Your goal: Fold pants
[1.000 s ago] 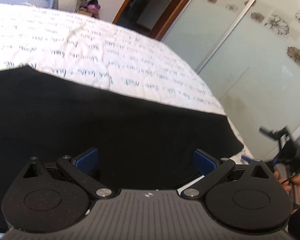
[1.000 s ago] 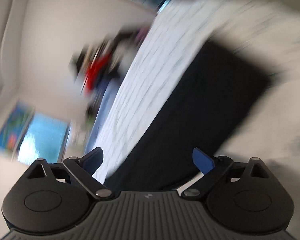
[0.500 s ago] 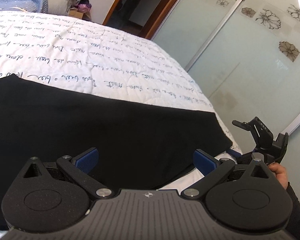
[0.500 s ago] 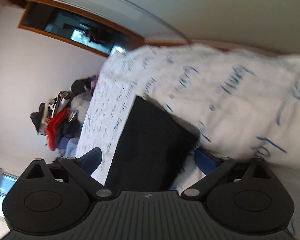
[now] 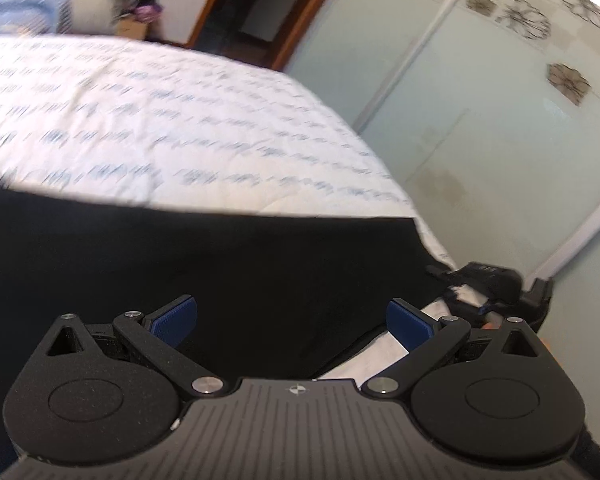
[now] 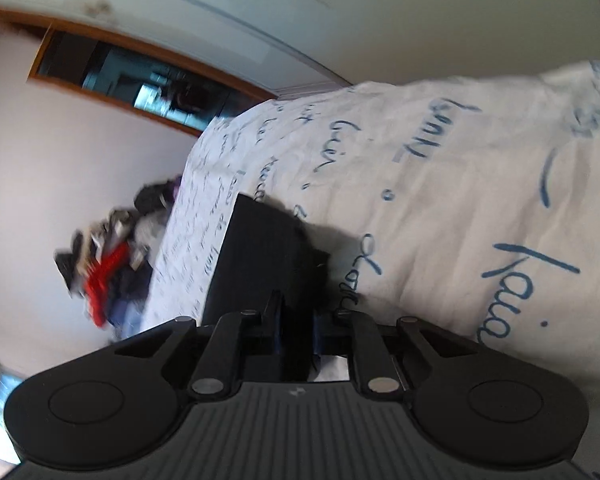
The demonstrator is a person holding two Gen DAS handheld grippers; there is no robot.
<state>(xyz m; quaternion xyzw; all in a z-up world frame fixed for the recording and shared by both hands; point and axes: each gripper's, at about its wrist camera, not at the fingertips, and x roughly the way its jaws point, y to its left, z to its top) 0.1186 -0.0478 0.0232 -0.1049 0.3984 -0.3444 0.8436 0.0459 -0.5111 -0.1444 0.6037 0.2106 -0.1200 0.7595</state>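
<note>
Black pants (image 5: 204,280) spread flat on the bed (image 5: 180,128), near its front edge, one end reaching the bed's corner on the wardrobe side.

Right gripper (image 6: 296,332) at that corner of the pants, jaws closing with black cloth between the blue pads — nearly together, pinching the fabric edge as far as the right wrist view shows. Left gripper (image 5: 292,316) wide open above the pants, holding nothing, blue fingers (image 5: 174,314) apart over the dark cloth.

To do this step well: finish the right pinch on both layers of the cloth, not just the top one, and keep the bedcover out of the bite — white cover shows right beside the pads. Bring the left gripper down onto the matching edge of the pants before any lift, so both ends rise together and the fold stays square. Lift low, carry across the pants, lay edge on edge. Probably an early stage of the fold, judging by how flat and long the pants lie.

Bed covered in white quilted cloth printed with blue handwriting, soft and slightly wrinkled. Beyond the pants, a pile of clothes (image 6: 108,264) against the wall, a dark doorway (image 5: 260,0) with wood trim, and pale green wardrobe doors (image 5: 500,120) with flower motifs beside the bed.
</note>
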